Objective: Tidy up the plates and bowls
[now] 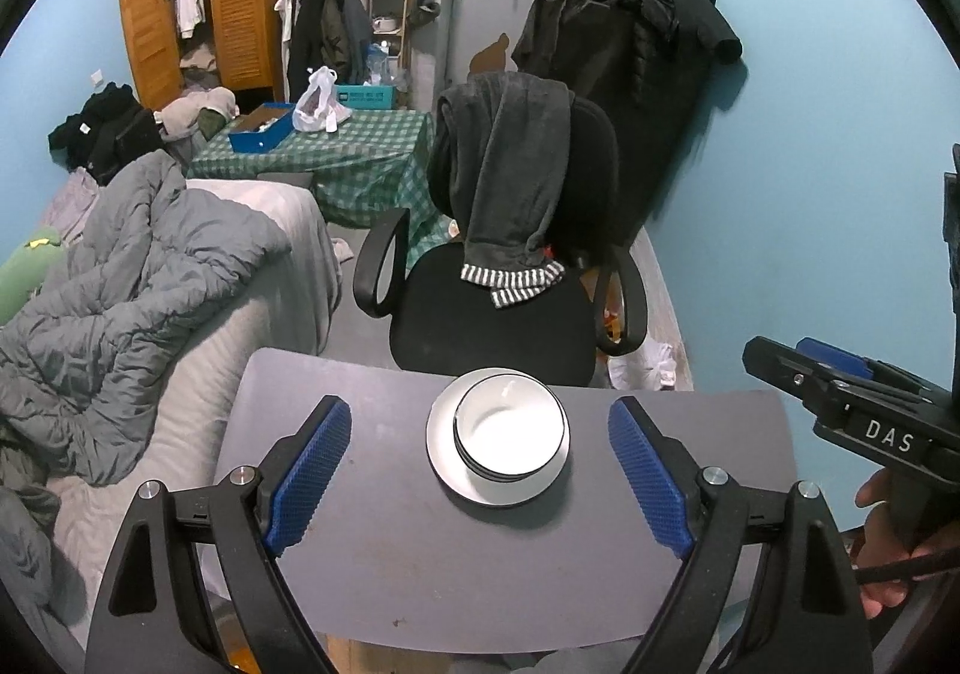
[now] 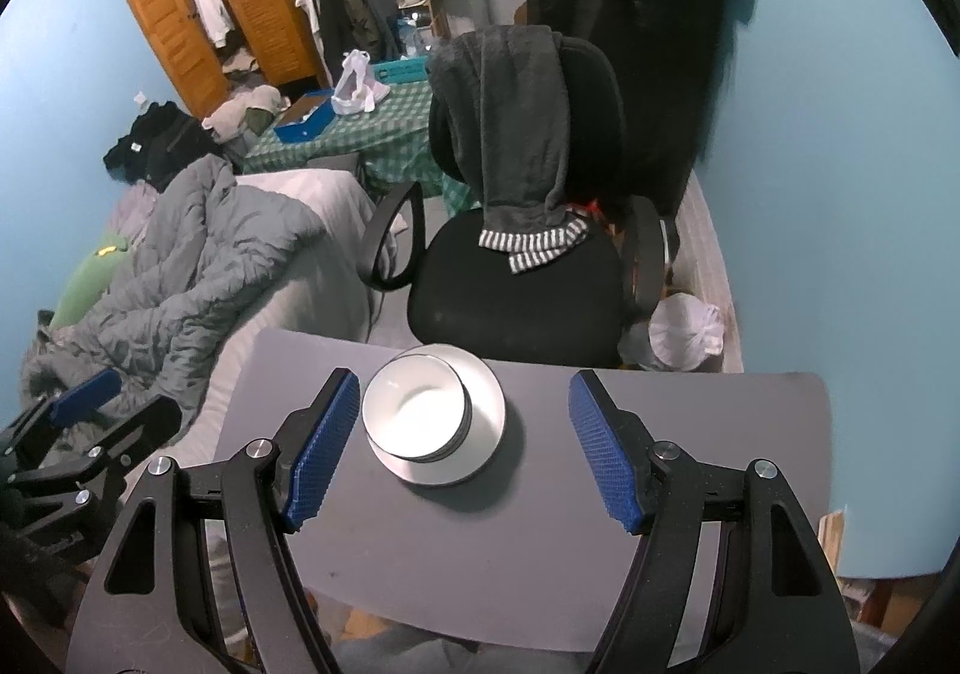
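Observation:
A stack of white bowls with dark rims [image 1: 510,428] sits on a white plate [image 1: 447,467] near the far edge of a small grey table [image 1: 372,566]. My left gripper [image 1: 480,470] is open and empty, its blue pads wide apart on either side of the stack, held above the table and nearer to me. In the right wrist view the bowls [image 2: 414,415] sit on the plate [image 2: 486,422], left of centre. My right gripper [image 2: 462,449] is open and empty, and its left pad [image 2: 321,446] is close to the bowls.
A black office chair [image 1: 492,308] draped with a dark garment stands just beyond the table. A bed with a grey duvet [image 1: 126,278] lies to the left. A blue wall [image 1: 810,194] is on the right. A green checked table [image 1: 360,158] stands further back.

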{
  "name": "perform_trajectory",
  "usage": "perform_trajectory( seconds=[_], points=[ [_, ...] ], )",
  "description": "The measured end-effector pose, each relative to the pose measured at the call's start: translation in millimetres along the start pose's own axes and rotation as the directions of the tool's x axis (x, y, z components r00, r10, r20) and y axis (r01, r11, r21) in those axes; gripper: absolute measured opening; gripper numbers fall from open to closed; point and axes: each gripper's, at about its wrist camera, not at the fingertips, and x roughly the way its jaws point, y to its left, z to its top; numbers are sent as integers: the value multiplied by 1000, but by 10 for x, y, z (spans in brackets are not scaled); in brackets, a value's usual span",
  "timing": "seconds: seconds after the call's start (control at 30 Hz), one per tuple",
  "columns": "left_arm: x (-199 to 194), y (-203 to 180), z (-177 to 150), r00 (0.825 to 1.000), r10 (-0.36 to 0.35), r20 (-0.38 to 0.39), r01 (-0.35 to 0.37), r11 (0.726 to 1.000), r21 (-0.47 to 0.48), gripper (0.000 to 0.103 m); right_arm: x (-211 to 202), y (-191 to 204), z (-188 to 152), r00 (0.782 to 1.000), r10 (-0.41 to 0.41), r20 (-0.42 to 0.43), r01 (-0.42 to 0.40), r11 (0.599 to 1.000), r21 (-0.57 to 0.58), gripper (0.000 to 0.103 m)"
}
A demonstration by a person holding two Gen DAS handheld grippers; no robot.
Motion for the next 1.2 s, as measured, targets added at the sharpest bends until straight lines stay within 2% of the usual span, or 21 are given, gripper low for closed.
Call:
perform_trajectory(
  seconds=[0.83,1.2],
  points=[
    [9,-105,-42,999,15,-34,-16,999,-31,89,-119,7,-57,1000,3,-8,-4,1000,-15,72],
    [-20,-150,-71,999,38,-27,-39,999,-25,89,-111,-11,-60,1000,5,-10,-5,1000,-18,72]
  ],
)
